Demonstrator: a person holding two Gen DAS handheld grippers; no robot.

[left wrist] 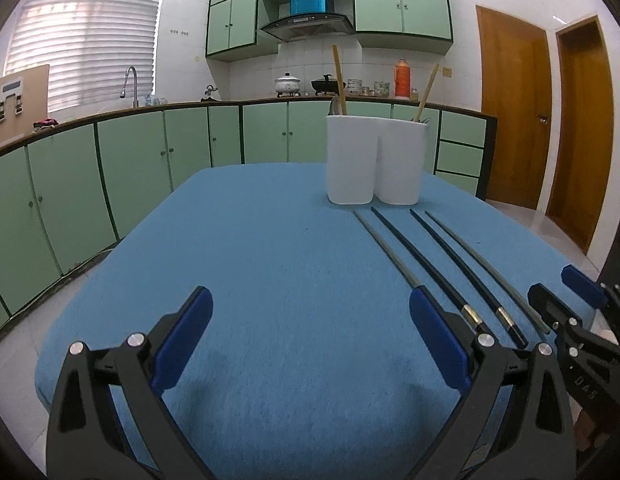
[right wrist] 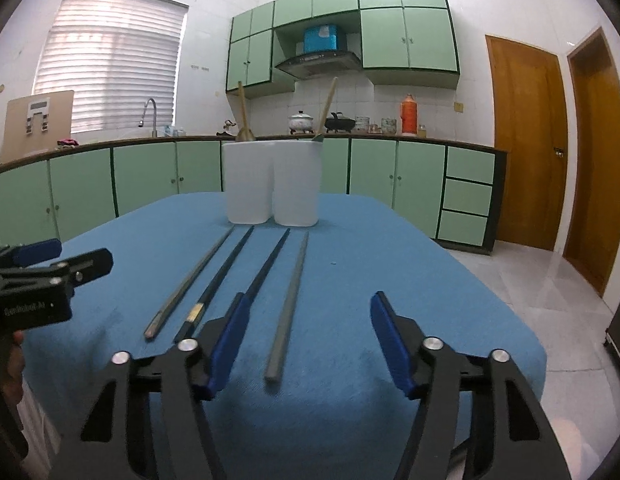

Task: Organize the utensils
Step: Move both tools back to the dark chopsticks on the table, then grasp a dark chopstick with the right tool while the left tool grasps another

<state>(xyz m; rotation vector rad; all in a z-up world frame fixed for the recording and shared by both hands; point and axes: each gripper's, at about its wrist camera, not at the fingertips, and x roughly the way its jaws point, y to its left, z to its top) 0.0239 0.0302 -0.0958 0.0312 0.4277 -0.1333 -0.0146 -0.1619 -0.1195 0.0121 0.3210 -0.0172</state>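
- Scene: blue cloth-covered table [right wrist: 449, 280]; four chopsticks lie side by side on it, running lengthwise toward two white holders [right wrist: 272, 182] that stand touching each other at the far end.
- From the right wrist view, left to right: grey-brown chopstick [right wrist: 190, 284], black chopstick with a gold band [right wrist: 218, 276], second black chopstick [right wrist: 266, 268], grey chopstick [right wrist: 288, 308].
- Holders are not empty: a wooden utensil handle [right wrist: 242, 108] sticks up from the left one and another wooden handle [right wrist: 327, 102] from the right one.
- Right gripper [right wrist: 306, 344]: jaws about half open, nothing gripped. The grey chopstick's near end lies between the blue pads without touching either. The left pad overlaps the near end of the second black chopstick in view; contact cannot be judged.
- Left gripper [left wrist: 310, 336]: jaws wide open, empty, over bare cloth just left of the chopstick row.
- Step in hand (judgement): approach for the first pick; no chopstick is lifted, so sorting looks barely begun.
- Next move calls for: lowering the right gripper until its pads flank the grey chopstick alone, then closing. The neighbouring black stick lies close, so a double catch is the risk.
- Which holder takes which stick cannot be told from here.
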